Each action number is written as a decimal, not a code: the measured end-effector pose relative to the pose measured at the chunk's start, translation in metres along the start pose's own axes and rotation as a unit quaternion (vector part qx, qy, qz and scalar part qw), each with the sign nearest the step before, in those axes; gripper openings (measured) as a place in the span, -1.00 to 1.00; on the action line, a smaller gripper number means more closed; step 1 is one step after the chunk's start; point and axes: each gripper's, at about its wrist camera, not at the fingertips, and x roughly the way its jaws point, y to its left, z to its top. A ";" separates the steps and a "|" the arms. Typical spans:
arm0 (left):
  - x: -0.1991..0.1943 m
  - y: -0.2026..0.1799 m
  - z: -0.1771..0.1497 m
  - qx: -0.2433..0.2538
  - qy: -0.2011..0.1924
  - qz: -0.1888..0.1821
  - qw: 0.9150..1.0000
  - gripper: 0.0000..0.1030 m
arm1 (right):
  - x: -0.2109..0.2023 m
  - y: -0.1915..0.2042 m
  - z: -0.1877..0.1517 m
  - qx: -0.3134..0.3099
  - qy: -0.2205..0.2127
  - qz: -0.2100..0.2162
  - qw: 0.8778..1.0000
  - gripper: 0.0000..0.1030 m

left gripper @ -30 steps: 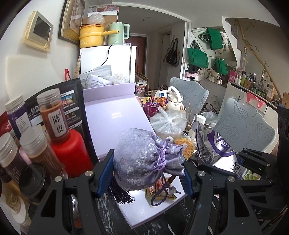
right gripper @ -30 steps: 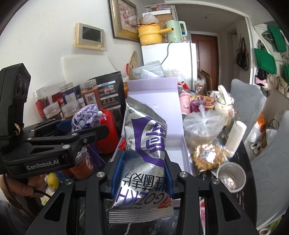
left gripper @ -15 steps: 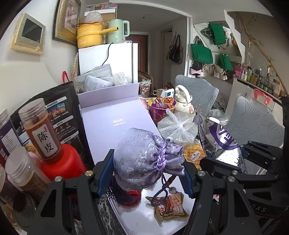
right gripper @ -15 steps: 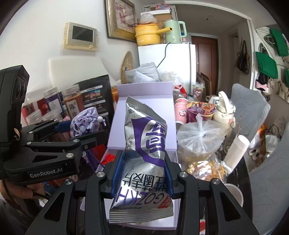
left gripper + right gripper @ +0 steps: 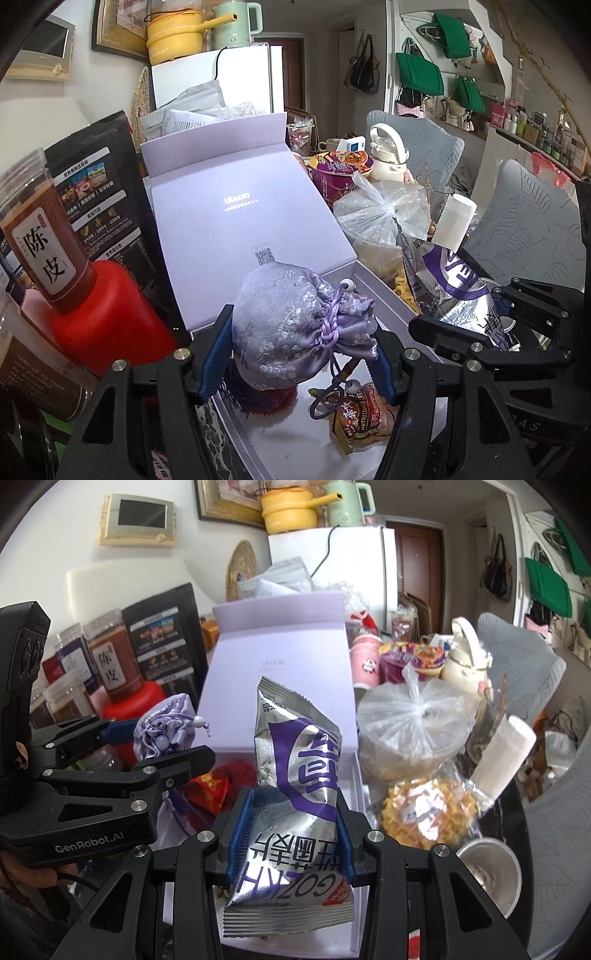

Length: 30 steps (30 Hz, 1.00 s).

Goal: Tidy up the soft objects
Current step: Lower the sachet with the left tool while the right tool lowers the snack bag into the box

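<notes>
Lilac box (image 5: 373, 291) holds snack packet (image 5: 360, 417); left gripper (image 5: 299, 354) clamps pouch (image 5: 291, 328), right gripper (image 5: 291, 834) foil bag (image 5: 299, 775).

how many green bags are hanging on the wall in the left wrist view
4: one top, one left, one lower middle and a darker one behind the top bag, all on the right wall beside the doorway. More may be hidden.

A lilac brocade drawstring pouch (image 5: 291, 328), plump, with its gathered neck at 3 o'clock, hangs over the open lilac box (image 5: 236, 218). A silver snack bag (image 5: 295, 797) with purple print stands upside down, crumpled, above the same box. Inside the box lies a small orange snack packet (image 5: 360, 417) at 5 o'clock from the pouch.
</notes>
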 end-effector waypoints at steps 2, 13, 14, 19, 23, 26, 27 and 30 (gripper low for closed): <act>0.006 0.000 -0.005 0.002 0.011 0.002 1.000 0.24 | 0.006 -0.001 -0.005 0.002 0.012 0.000 1.000 -0.23; 0.025 0.000 -0.030 0.008 0.050 0.011 0.999 0.24 | 0.027 0.002 -0.027 -0.002 0.051 -0.017 0.999 -0.23; 0.026 0.000 -0.032 0.007 0.053 0.013 0.998 0.24 | 0.029 0.002 -0.028 -0.003 0.054 -0.018 0.998 -0.23; 0.032 0.001 -0.040 0.009 0.063 0.029 0.998 0.24 | 0.037 0.004 -0.036 -0.011 0.067 -0.035 0.997 -0.23; 0.038 0.001 -0.045 0.009 0.073 0.033 0.997 0.24 | 0.044 0.004 -0.039 -0.014 0.078 -0.041 0.996 -0.23; 0.042 0.000 -0.048 0.012 0.081 0.041 0.996 0.24 | 0.049 0.003 -0.041 -0.015 0.084 -0.045 0.995 -0.23; 0.044 0.000 -0.049 0.013 0.083 0.045 0.995 0.24 | 0.051 0.003 -0.042 -0.015 0.086 -0.045 0.995 -0.23; 0.051 0.002 -0.051 0.014 0.093 0.056 0.994 0.24 | 0.056 0.003 -0.043 -0.016 0.093 -0.048 0.994 -0.23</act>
